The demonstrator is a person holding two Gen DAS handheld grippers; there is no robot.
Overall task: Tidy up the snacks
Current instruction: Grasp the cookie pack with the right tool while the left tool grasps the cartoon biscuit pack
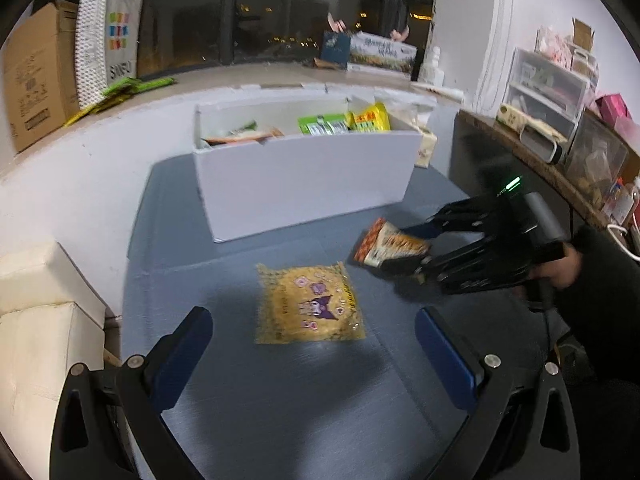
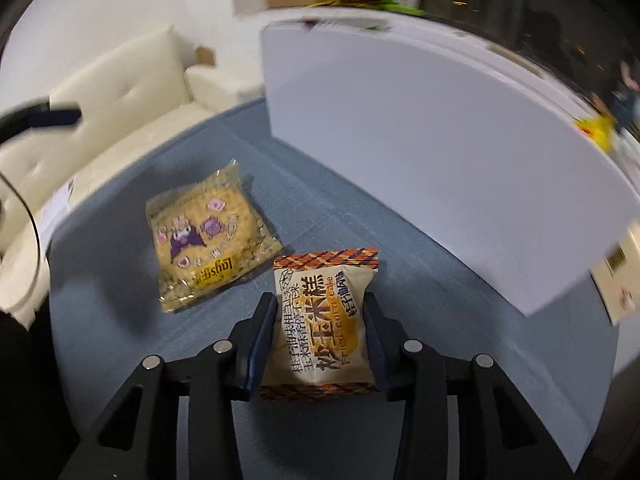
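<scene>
A yellow snack packet with a purple cartoon figure (image 1: 310,304) lies flat on the blue-grey table (image 1: 280,400); it also shows in the right wrist view (image 2: 208,240). My left gripper (image 1: 314,338) is open, its fingers on either side of the packet and a little nearer than it. My right gripper (image 2: 320,308) is shut on a white and orange corn cake packet (image 2: 320,320), held just above the table; both show in the left wrist view, the gripper (image 1: 426,246) and the packet (image 1: 390,246). A white box (image 1: 308,176) behind holds several snacks.
The white box (image 2: 440,168) fills the space ahead of my right gripper. A cream sofa (image 2: 112,92) stands left of the table. Cardboard boxes (image 1: 36,80) and bags are on the sill. A shelf with clutter (image 1: 560,128) is at the right.
</scene>
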